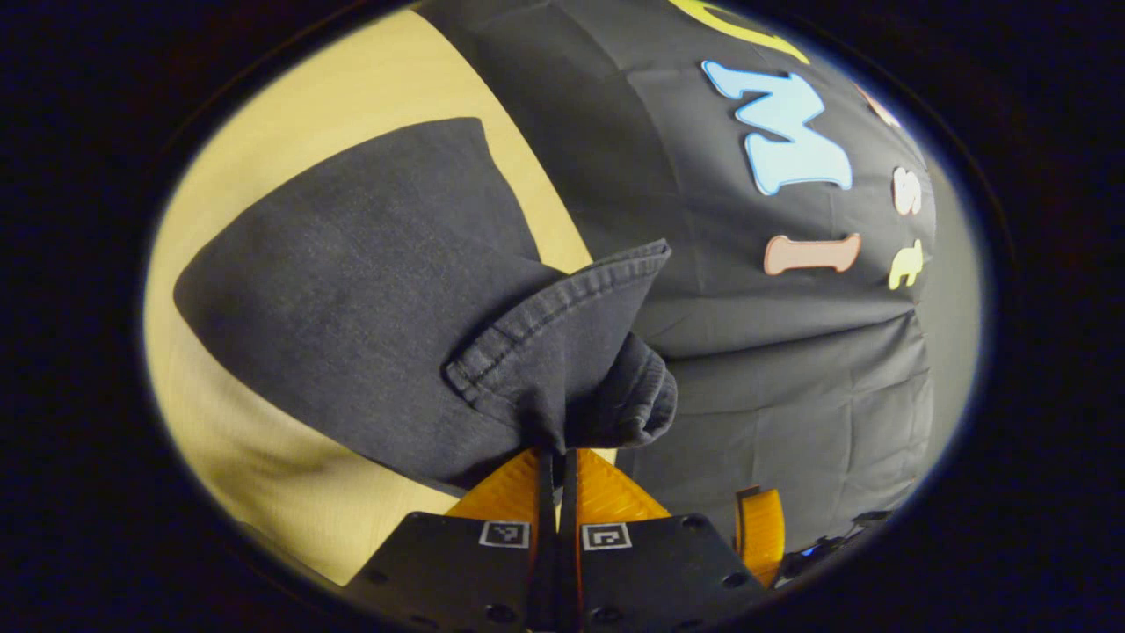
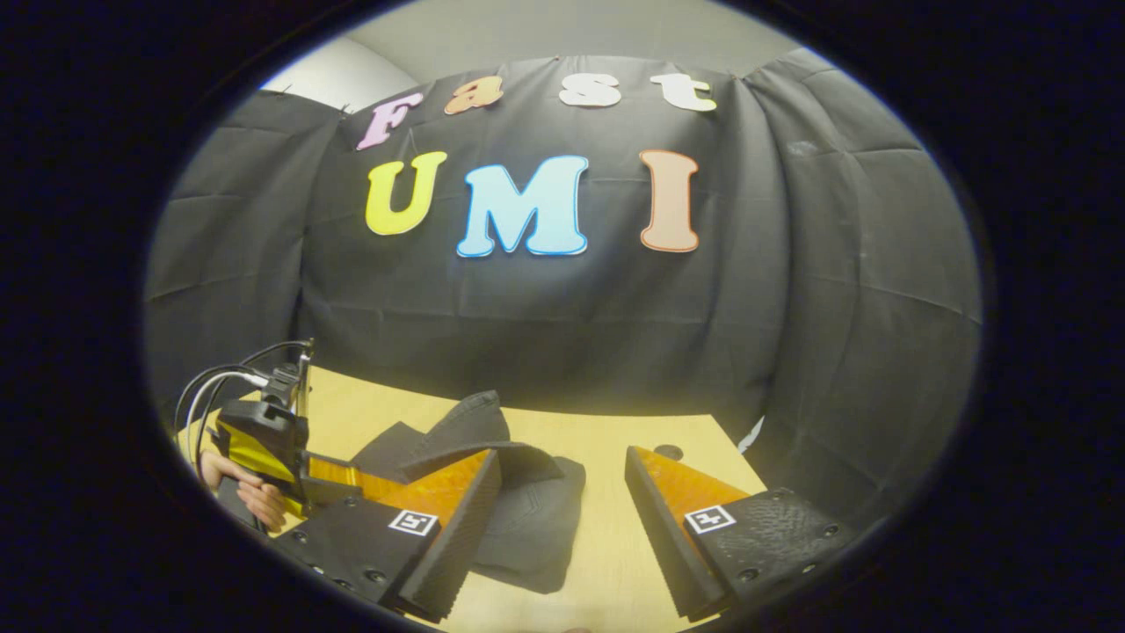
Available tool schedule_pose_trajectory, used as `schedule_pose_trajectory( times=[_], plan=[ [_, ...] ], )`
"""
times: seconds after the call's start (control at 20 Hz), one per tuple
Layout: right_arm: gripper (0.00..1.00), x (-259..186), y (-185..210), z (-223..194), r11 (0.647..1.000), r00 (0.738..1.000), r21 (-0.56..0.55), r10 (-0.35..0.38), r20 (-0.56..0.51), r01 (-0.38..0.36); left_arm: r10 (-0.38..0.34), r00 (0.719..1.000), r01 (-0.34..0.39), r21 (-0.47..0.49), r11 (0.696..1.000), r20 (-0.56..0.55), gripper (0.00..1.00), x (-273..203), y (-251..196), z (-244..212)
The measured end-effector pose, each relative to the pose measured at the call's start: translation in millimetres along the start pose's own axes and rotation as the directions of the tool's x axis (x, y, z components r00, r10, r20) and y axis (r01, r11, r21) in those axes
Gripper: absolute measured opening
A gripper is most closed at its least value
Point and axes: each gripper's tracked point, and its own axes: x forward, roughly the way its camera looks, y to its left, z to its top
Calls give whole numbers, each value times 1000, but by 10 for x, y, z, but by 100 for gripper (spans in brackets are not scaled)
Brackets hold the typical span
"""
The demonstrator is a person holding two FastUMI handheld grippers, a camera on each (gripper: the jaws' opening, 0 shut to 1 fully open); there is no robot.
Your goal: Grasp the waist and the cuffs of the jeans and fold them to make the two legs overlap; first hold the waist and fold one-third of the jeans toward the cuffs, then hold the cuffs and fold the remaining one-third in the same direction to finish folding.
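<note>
Left gripper (image 1: 557, 457): fingers pressed together on the hemmed cuffs (image 1: 562, 352) of the dark jeans (image 1: 352, 299), denim bunched and standing up just ahead of the tips. Cuffs lifted off the wooden bench (image 1: 264, 492); rest of the jeans trailing down and away to the left of that view, lying flat on the bench. Camera tilted, bench running at a slant against the black cloth wall (image 1: 791, 396).

Right gripper (image 2: 562, 519): fingers spread wide, nothing between them. Held low over the near edge of the bench (image 2: 606, 545), pointing toward the back wall, roughly level. Folded jeans (image 2: 518, 519) on the bench just ahead, partly behind its left-hand finger, with one flap of denim raised above the pile.

In the right gripper view, left gripper (image 2: 352, 475) seen at lower left, reaching in from the side toward the raised flap; exact contact point hidden behind the near finger. A hand (image 2: 250, 492) wrapped around its handle, cables (image 2: 211, 387) looping up from the housing. Small dark round spot (image 2: 668, 452) on the bench near the far right corner.
</note>
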Motion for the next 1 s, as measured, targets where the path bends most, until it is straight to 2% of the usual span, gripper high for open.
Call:
schedule_pose_trajectory(
  times=[0.2,0.25,0.35,0.5,0.55,0.6,0.65,0.7,0.8,0.9,0.95,1.0],
  plan=[
    [86,-90,-59,90,999,999,9,31,28,-31,6,998,-13,110,994,62,13,-91,-134,-24],
    [86,-132,-65,124,999,998,13,40,39,-41,6,997,-17,146,989,78,32,-158,-196,-37],
    [86,-199,-77,164,999,998,22,48,50,-49,53,991,-79,221,972,123,43,-302,-193,-18],
    [86,-291,-39,218,998,997,26,51,65,-53,71,982,-123,314,941,173,87,-558,-314,7],
    [86,-350,-2,262,998,996,29,51,75,-53,63,975,-141,376,916,211,100,-736,-412,38],
    [86,-402,18,291,998,995,31,48,86,-51,54,971,-150,415,897,234,100,-844,-467,65],
    [86,-478,64,363,999,994,34,36,106,-40,35,951,-191,491,850,308,98,-1169,-610,175],
    [86,-521,94,381,999,993,35,32,112,-36,18,938,-207,520,829,346,98,-1293,-711,246],
    [86,-624,135,424,999,992,38,17,129,-22,-20,897,-266,574,774,442,98,-1595,-889,418],
    [86,-740,206,471,999,989,40,3,146,-9,-61,852,-332,626,706,520,98,-1937,-1017,520],
    [86,-796,242,483,999,988,42,-2,152,-4,-98,821,-371,657,656,562,98,-2157,-1141,562],
    [86,-849,272,507,999,987,46,-6,160,-1,-113,805,-393,667,633,582,97,-2270,-1169,560]
  ],
)
